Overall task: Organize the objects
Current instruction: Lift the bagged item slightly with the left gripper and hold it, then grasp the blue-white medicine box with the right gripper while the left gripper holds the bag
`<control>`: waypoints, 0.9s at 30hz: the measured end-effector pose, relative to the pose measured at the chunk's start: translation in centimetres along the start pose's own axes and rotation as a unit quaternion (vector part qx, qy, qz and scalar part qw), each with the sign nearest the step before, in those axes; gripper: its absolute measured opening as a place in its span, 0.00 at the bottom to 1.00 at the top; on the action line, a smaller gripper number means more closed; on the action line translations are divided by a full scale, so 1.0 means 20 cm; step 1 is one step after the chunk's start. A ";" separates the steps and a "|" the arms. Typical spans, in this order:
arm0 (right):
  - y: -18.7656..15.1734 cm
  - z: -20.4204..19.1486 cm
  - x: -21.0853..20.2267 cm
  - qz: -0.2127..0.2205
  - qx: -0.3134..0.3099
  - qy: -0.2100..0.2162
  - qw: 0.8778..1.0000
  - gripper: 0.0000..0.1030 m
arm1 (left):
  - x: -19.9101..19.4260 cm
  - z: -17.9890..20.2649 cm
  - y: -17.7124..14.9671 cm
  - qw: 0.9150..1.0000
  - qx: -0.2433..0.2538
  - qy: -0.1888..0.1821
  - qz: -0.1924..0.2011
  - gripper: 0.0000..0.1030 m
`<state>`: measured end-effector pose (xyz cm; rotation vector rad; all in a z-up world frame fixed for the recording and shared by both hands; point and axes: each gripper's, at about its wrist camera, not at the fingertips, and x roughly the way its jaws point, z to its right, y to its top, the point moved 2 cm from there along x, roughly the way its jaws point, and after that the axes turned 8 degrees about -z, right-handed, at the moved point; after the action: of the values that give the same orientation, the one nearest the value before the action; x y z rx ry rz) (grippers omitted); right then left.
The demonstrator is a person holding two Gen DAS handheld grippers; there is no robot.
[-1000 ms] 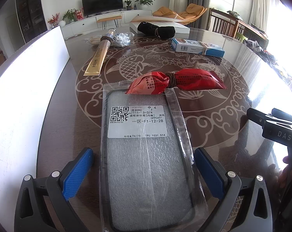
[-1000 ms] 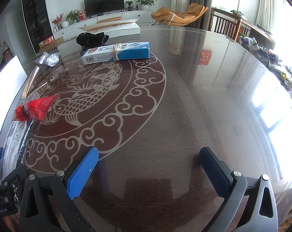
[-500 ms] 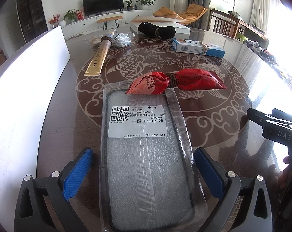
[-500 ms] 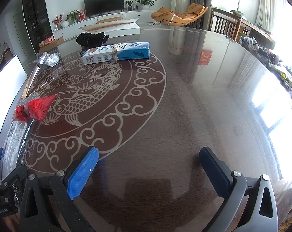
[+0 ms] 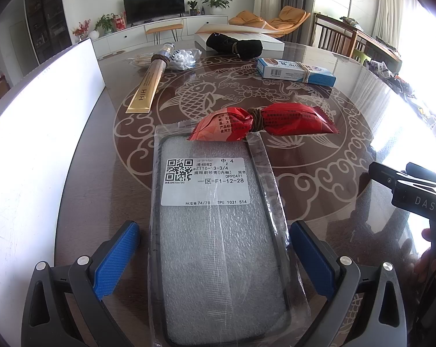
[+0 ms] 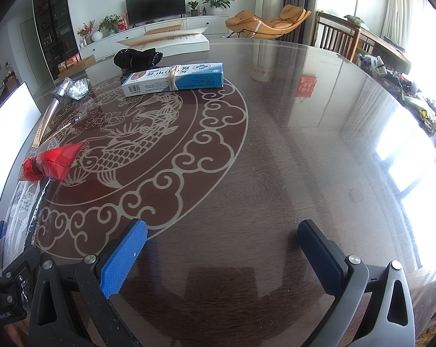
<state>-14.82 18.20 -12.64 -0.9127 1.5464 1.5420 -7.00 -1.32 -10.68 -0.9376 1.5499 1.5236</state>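
Observation:
A clear-bagged phone case [image 5: 218, 231] with a white QR label lies flat on the table between the open fingers of my left gripper [image 5: 215, 257]; the pads stand apart from its edges. A red snack packet [image 5: 261, 123] tied with a band rests on the case's far end; it also shows in the right wrist view [image 6: 51, 164]. My right gripper [image 6: 221, 256] is open and empty over bare table at the near right. Its body shows at the right edge of the left wrist view [image 5: 411, 196].
Farther back lie a gold tube [image 5: 148, 86], a bag of white beads [image 5: 183, 56], a black bundle [image 5: 235, 44] and a blue-white box [image 6: 173, 79] with a rubber band. A white board [image 5: 30, 144] stands along the table's left edge. A white flat box [image 5: 273, 43] lies at the back.

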 end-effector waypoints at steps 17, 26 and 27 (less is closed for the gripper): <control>0.49 -0.08 0.02 0.032 -0.269 0.003 0.963 1.00 | 0.00 0.00 0.01 1.000 -0.001 0.001 0.001 1.00; 0.92 -0.46 0.40 -0.032 -0.406 0.003 0.913 1.00 | 0.00 0.00 0.00 1.000 -0.002 0.001 0.001 1.00; 0.94 -0.49 0.43 -0.036 -0.408 0.007 0.912 1.00 | 0.00 0.00 0.00 1.000 -0.002 0.001 0.001 1.00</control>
<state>-35.68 8.88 -11.69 -1.4021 0.8193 2.1640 -7.07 -1.38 -10.66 -0.9402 1.5503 1.5275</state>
